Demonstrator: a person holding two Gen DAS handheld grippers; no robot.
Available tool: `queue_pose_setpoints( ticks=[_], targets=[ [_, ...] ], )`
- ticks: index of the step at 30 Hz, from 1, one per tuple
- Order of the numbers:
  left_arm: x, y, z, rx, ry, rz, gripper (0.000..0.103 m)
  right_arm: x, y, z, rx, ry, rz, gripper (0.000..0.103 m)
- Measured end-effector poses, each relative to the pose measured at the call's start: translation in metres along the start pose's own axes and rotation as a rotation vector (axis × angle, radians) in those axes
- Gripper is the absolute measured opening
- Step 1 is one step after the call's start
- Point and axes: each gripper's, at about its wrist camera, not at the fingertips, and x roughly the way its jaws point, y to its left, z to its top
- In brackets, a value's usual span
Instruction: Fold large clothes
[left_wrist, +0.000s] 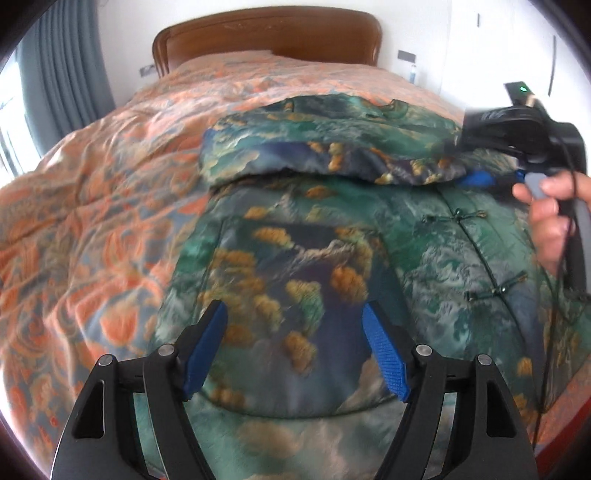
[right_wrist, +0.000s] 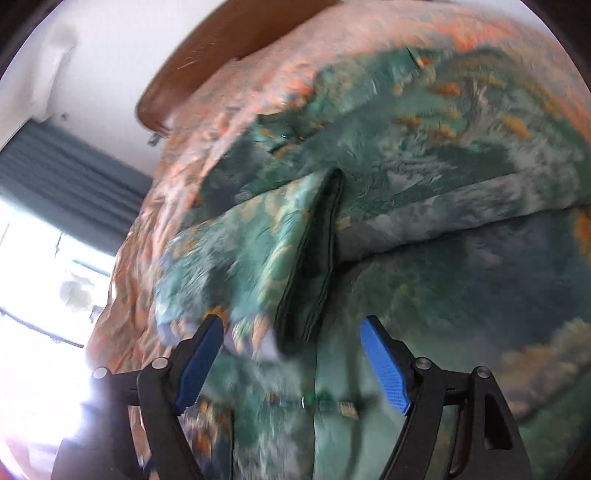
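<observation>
green jacket (left_wrist: 295, 240) across bed (left_wrist: 92, 184)

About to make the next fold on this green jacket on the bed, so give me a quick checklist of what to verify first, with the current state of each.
1. Left gripper free of cloth: ok, open above the jacket.
2. Right gripper free of cloth: ok, open, nothing pinched.
3. Sleeve folded across the body: ok.
4. Jacket fully on the bedspread: cannot tell, near hem out of view.
5. Dark cuff lying flat: cannot tell, blurred.
</observation>
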Motion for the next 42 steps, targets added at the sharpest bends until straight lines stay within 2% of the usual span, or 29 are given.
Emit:
queue_pose_setpoints(
  ticks=[1, 2, 3, 7, 9, 12, 15, 17, 18, 19, 22, 24, 26, 29, 32, 34, 35, 36, 38, 39, 41, 42],
  targets=[
    [-0.002, 0.003, -0.001, -0.005, 0.003, -0.003, 0.077, 0.007, 0.004, 0.002, -0.009, 0.014, -0.008, 0.020],
    [-0.004, 0.006, 0.000, -0.012, 0.001, -0.007, 0.077, 0.012, 0.010, 0.004, -0.035, 0.027, -0.037, 0.015],
    [-0.006, 0.007, 0.000, -0.018, -0.002, -0.011, 0.077, 0.012, 0.018, 0.005, -0.075, 0.018, -0.065, 0.015],
    [-0.008, 0.008, 0.010, -0.035, -0.005, -0.035, 0.078, -0.016, 0.064, 0.017, -0.357, -0.181, -0.122, 0.015],
    [-0.007, 0.007, 0.017, -0.038, 0.014, -0.058, 0.078, -0.011, 0.060, 0.027, -0.367, -0.196, -0.158, 0.015],
    [-0.003, 0.012, 0.039, -0.050, 0.035, -0.092, 0.079, 0.021, 0.032, 0.033, -0.321, -0.115, -0.251, 0.015],
    [0.007, 0.029, 0.073, -0.075, 0.029, -0.093, 0.082, 0.036, 0.020, 0.030, -0.310, -0.095, -0.252, 0.020],
    [0.020, 0.041, 0.103, -0.074, 0.023, -0.085, 0.086, 0.033, 0.019, 0.029, -0.308, -0.095, -0.248, 0.033],
    [0.027, 0.045, 0.114, -0.073, 0.025, -0.084, 0.086, 0.030, 0.021, 0.029, -0.310, -0.089, -0.251, 0.044],
    [0.038, 0.047, 0.128, -0.061, 0.037, -0.093, 0.086, 0.022, 0.021, 0.027, -0.314, -0.095, -0.260, 0.047],
    [0.068, 0.042, 0.150, -0.027, 0.044, -0.080, 0.084, -0.013, 0.030, 0.017, -0.378, -0.204, -0.315, 0.047],
    [0.096, 0.037, 0.161, -0.011, 0.061, -0.072, 0.073, -0.033, 0.031, 0.011, -0.387, -0.244, -0.287, 0.047],
    [0.124, 0.039, 0.165, -0.051, 0.101, -0.073, 0.057, -0.054, 0.028, 0.001, -0.377, -0.280, -0.220, 0.047],
    [0.156, 0.042, 0.159, -0.088, 0.138, -0.049, 0.055, -0.068, 0.033, -0.010, -0.427, -0.329, -0.100, 0.047],
    [0.170, 0.035, 0.149, -0.051, 0.152, -0.013, 0.055, -0.051, 0.056, 0.000, -0.572, -0.287, -0.029, 0.047],
    [0.174, 0.031, 0.144, -0.024, 0.159, 0.010, 0.055, -0.024, 0.065, 0.012, -0.620, -0.180, 0.007, 0.047],
    [0.175, 0.029, 0.143, -0.012, 0.163, 0.020, 0.055, -0.002, 0.065, 0.022, -0.612, -0.102, -0.024, 0.047],
    [0.175, 0.028, 0.142, 0.000, 0.167, 0.026, 0.055, 0.012, 0.061, 0.026, -0.592, -0.073, -0.061, 0.047],
    [0.172, 0.025, 0.145, 0.019, 0.179, 0.031, 0.055, 0.051, 0.046, 0.033, -0.566, 0.040, -0.151, 0.044],
    [0.168, 0.026, 0.150, 0.017, 0.184, 0.023, 0.056, 0.059, 0.041, 0.033, -0.559, 0.051, -0.162, 0.044],
    [0.159, 0.032, 0.166, -0.017, 0.169, -0.027, 0.068, 0.063, 0.036, 0.031, -0.553, 0.041, -0.161, 0.044],
    [0.156, 0.037, 0.175, -0.040, 0.150, -0.045, 0.070, 0.062, 0.037, 0.030, -0.550, 0.036, -0.161, 0.044]
  ],
)
